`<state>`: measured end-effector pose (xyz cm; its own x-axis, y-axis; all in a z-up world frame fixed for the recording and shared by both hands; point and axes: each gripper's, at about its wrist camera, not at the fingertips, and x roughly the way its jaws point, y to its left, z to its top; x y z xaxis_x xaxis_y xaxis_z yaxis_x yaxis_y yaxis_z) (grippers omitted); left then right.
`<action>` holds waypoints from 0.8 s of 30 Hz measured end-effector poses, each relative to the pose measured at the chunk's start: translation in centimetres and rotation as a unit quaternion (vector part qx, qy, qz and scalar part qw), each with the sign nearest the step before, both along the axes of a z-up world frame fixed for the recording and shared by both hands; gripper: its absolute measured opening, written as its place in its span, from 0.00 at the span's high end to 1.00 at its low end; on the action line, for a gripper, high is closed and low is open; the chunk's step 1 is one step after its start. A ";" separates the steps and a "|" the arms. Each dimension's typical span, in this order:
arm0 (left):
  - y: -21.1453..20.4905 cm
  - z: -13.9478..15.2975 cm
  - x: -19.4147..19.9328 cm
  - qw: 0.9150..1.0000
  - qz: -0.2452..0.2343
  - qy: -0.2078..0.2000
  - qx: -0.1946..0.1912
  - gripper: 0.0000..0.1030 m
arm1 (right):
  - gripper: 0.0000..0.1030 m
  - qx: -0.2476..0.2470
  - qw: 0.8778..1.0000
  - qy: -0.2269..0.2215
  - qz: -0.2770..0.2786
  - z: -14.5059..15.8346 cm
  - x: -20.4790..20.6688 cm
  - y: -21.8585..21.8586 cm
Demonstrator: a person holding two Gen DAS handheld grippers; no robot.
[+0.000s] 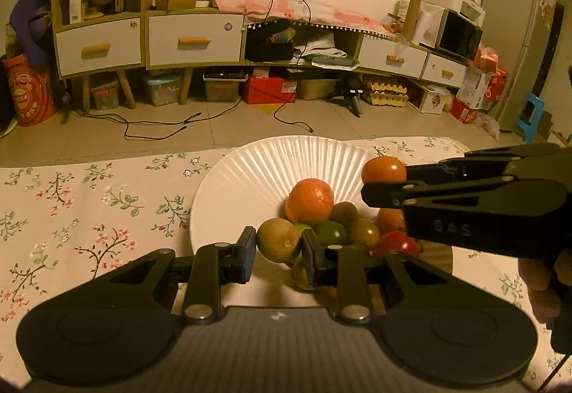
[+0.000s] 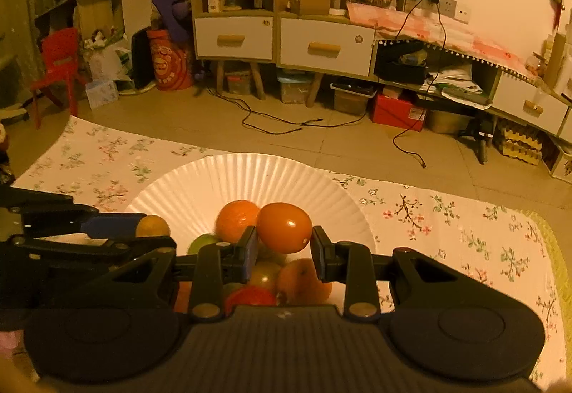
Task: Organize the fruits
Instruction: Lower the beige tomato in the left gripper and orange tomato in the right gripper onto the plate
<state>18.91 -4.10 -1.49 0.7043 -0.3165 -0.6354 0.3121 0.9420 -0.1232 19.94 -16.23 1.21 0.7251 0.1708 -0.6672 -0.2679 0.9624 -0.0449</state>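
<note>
Left wrist view: the left tongs [image 1: 279, 252] are closed on a brownish-green round fruit [image 1: 279, 240], held at the near rim of the white fluted plate [image 1: 250, 171]. The right tongs [image 1: 384, 184] come in from the right side of the plate and pinch an orange-red oval tomato [image 1: 383, 170] above the plate's right half.

In the right wrist view the right tongs [image 2: 284, 244] grip that tomato [image 2: 284, 227] between their pads, its long axis lying roughly across the jaws, tilted slightly down to the right. The left tongs [image 2: 143, 227] reach in from the plate's left with the brownish fruit [image 2: 153, 225] at their tip.

The fruit pile [image 1: 339, 225], an orange, green and red pieces, sits in the plate's near right part, directly below and between both tongs. Each held fruit hangs just over the pile, so either one looks equally near for setting down. The plate stands on the flowered desk [image 1: 89, 200].
</note>
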 end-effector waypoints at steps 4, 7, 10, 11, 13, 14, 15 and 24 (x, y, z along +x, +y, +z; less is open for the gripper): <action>0.0 -0.2 0.0 1.000 0.000 0.004 0.006 0.77 | 0.72 -0.008 1.000 0.006 -0.010 -0.3 0.7 0.0; 0.4 -0.3 0.1 1.000 0.000 0.009 0.005 0.77 | 0.72 -0.013 1.000 0.011 -0.015 -0.4 1.0 0.2; 0.5 -0.5 0.0 1.000 -0.002 0.008 0.003 0.77 | 0.72 -0.018 1.000 0.016 -0.016 -0.6 1.2 0.2; 0.5 -0.4 0.0 1.000 -0.003 0.009 0.002 0.77 | 0.72 -0.020 1.000 0.018 -0.016 -0.7 1.3 0.3; 0.5 -0.3 0.1 1.000 -0.003 0.010 0.001 0.77 | 0.72 -0.023 0.999 0.021 -0.016 -0.9 1.4 0.5; 0.5 -0.3 0.0 1.000 -0.003 0.010 0.000 0.76 | 0.72 -0.024 0.999 0.022 -0.016 -1.0 1.4 0.5; 0.5 -0.3 0.1 1.000 -0.004 0.011 0.000 0.76 | 0.72 -0.025 0.999 0.024 -0.016 -1.0 1.5 0.6; 0.7 -0.2 0.2 1.000 -0.009 0.011 -0.011 0.74 | 0.70 -0.025 0.999 0.026 -0.017 -0.7 1.7 0.3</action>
<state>19.15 -3.43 -1.66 0.6850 -0.3429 -0.6428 0.3256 0.9334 -0.1510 21.64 -15.97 0.49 0.6934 0.1114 -0.7119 -0.2379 0.9680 -0.0802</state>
